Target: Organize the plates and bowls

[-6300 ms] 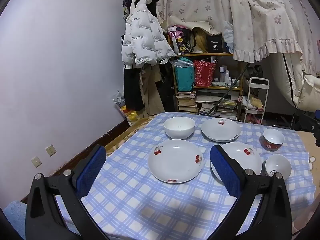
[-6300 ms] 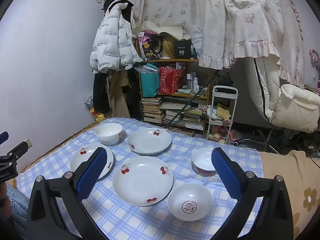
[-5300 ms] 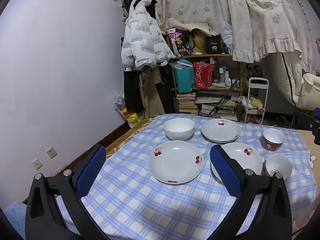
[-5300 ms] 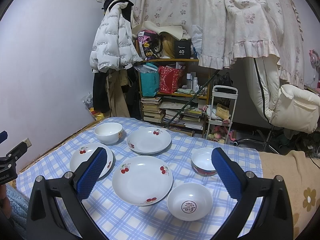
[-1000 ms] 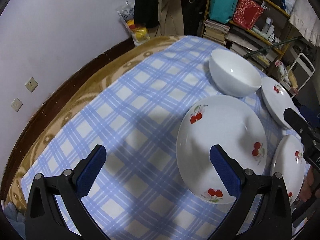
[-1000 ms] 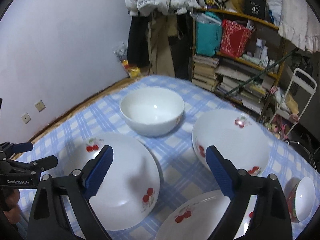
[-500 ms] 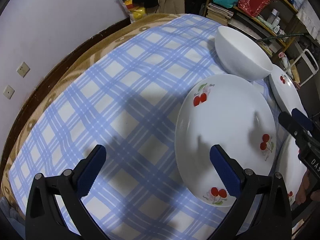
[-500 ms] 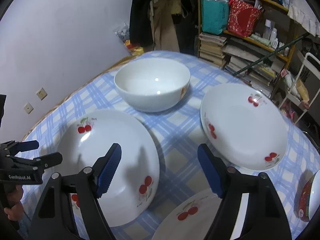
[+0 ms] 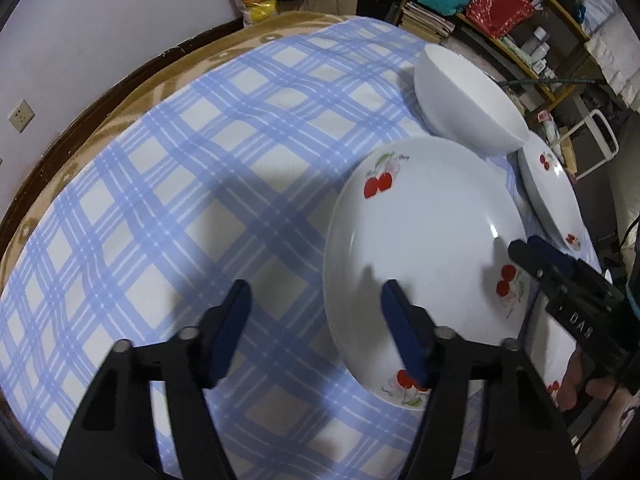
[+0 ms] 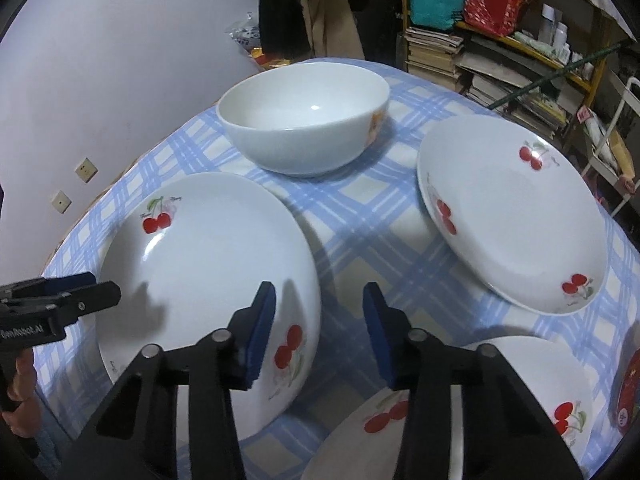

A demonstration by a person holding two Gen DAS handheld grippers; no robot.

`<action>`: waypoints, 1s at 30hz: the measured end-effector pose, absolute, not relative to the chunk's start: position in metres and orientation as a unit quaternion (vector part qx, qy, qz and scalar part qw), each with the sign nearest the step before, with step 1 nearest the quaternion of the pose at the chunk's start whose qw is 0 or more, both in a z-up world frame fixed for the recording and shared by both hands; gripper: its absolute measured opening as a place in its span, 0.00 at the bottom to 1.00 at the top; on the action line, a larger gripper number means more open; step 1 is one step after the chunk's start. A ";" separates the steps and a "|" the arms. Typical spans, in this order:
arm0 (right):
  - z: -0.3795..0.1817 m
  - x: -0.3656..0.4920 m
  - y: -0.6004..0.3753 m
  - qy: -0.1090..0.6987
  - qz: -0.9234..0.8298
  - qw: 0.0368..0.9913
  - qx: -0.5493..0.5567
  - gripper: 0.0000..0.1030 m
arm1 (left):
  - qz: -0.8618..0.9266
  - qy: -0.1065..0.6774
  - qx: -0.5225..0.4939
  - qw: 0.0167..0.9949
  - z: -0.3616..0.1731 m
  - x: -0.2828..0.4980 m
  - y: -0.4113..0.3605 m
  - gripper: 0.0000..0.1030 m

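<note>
Both grippers have been narrowed yet remain spread: left gripper (image 9: 314,320) and right gripper (image 10: 318,334) each straddle the cherry plate's (image 9: 424,248) opposite rim.

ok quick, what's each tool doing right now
left tool: open, astride the cherry plate's left rim, holding nothing
right tool: open, astride the same plate's right rim, holding nothing

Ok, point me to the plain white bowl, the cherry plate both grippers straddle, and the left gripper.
Plain white bowl (image 10: 304,120), right wrist view, inner wall.
Straddled cherry-print plate (image 9: 432,248), left wrist view, centre.
Left gripper (image 9: 314,300), left wrist view, between fingertips.
</note>
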State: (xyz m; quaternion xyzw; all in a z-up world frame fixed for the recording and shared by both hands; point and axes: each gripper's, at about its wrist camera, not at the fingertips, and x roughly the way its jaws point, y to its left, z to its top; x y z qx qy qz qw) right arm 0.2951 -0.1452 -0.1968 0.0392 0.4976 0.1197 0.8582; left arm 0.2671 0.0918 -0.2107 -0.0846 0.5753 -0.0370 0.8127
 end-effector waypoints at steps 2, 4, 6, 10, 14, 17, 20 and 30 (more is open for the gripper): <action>-0.199 0.296 -0.146 0.502 0.117 0.856 0.041 0.21 | -0.043 0.580 -0.086 0.809 -0.214 0.267 0.088 0.43; -0.199 0.297 -0.147 0.504 0.124 0.854 0.049 0.17 | -0.050 0.582 -0.083 0.807 -0.217 0.266 0.085 0.36; -0.199 0.296 -0.145 0.504 0.131 0.852 0.052 0.11 | -0.054 0.581 -0.070 0.809 -0.218 0.266 0.079 0.28; -0.200 0.296 -0.143 0.503 0.138 0.851 0.053 0.08 | -0.056 0.584 -0.078 0.806 -0.220 0.269 0.079 0.24; -0.201 0.298 -0.145 0.508 0.153 0.846 0.053 0.08 | -0.058 0.593 -0.084 0.798 -0.220 0.275 0.078 0.18; -0.201 0.298 -0.148 0.514 0.159 0.841 0.058 0.08 | -0.061 0.592 -0.075 0.800 -0.221 0.278 0.074 0.19; -0.200 0.292 -0.151 0.516 0.162 0.839 0.063 0.08 | -0.066 0.591 -0.081 0.800 -0.220 0.277 0.077 0.19; -0.190 0.264 -0.146 0.523 0.155 0.837 0.041 0.08 | -0.061 0.598 -0.085 0.795 -0.212 0.255 0.079 0.19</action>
